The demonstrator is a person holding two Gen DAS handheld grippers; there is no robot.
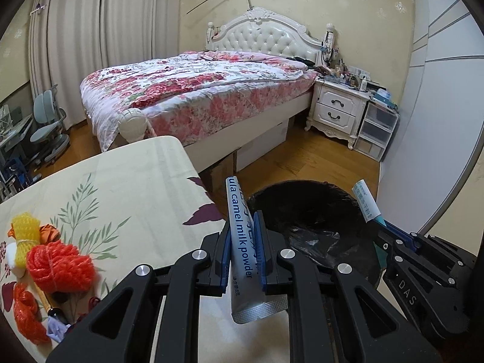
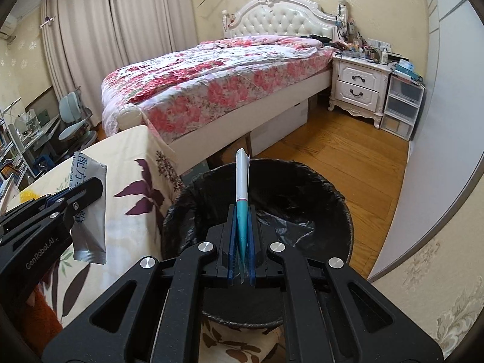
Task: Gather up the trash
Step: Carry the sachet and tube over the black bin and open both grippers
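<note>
My left gripper (image 1: 243,220) is shut on a silver and blue milk powder sachet (image 1: 240,251), which stands upright between the blue pads at the table's right edge, just left of the bin. The round bin (image 1: 308,211) has a black bag liner and stands on the floor beside the table. My right gripper (image 2: 242,211) is shut on a thin teal and white sachet (image 2: 243,178), held over the bin's (image 2: 302,193) near rim. The right wrist view shows the left gripper (image 2: 90,187) and its sachet (image 2: 90,230) over the table corner. Yellow netting (image 1: 25,236) and orange netting (image 1: 57,263) lie on the table.
The table (image 1: 121,187) has a floral cloth. Behind it stands a bed (image 1: 196,90) with cardboard boxes underneath. A white nightstand (image 1: 335,109) and plastic drawers (image 1: 376,130) stand at the far right by a grey wardrobe wall (image 1: 423,136). A desk chair (image 1: 48,127) is at the left.
</note>
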